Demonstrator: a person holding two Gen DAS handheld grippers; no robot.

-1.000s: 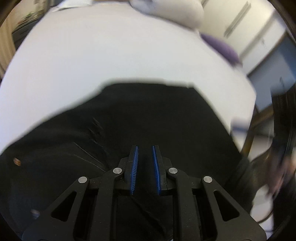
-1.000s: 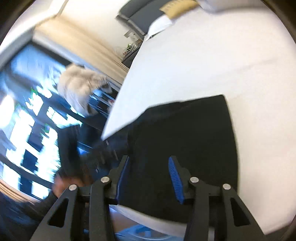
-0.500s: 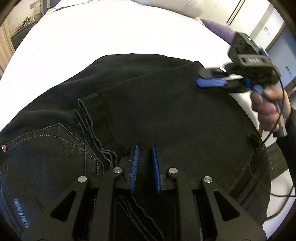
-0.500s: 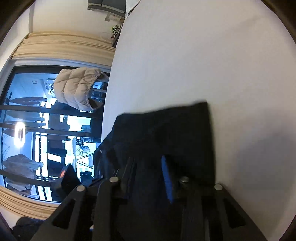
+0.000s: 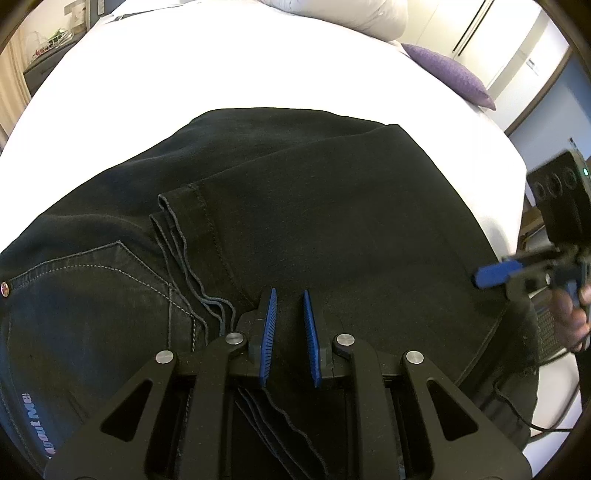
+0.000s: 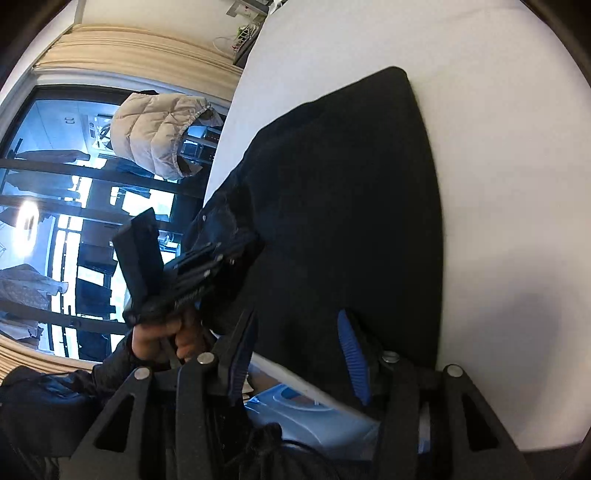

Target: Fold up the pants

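Note:
Black pants (image 5: 332, 206) lie folded on the white bed (image 5: 184, 92), the leg hems (image 5: 177, 206) stacked over the seat with its back pocket (image 5: 92, 280). My left gripper (image 5: 289, 332) points down onto them with its jaws narrowly apart, and the hem layers run in between its blue pads. At the pants' right edge, my right gripper (image 6: 295, 350) hovers by the bed's side, and its blue finger (image 5: 495, 275) shows there too. Its jaws are opening, dark cloth (image 6: 351, 203) lies between and beyond them, and the pads do not press on it.
White pillows (image 5: 351, 14) and a purple cushion (image 5: 450, 74) sit at the bed's far end. A beige puffer jacket (image 6: 159, 133) hangs by the window. A light blue object (image 6: 306, 413) lies below the bed edge, and a cable (image 5: 535, 417) trails at the right.
The pants came to rest flat under my left gripper. My right gripper dropped from the pants' far right corner to their near right edge, and its jaws stand wider than half a second ago.

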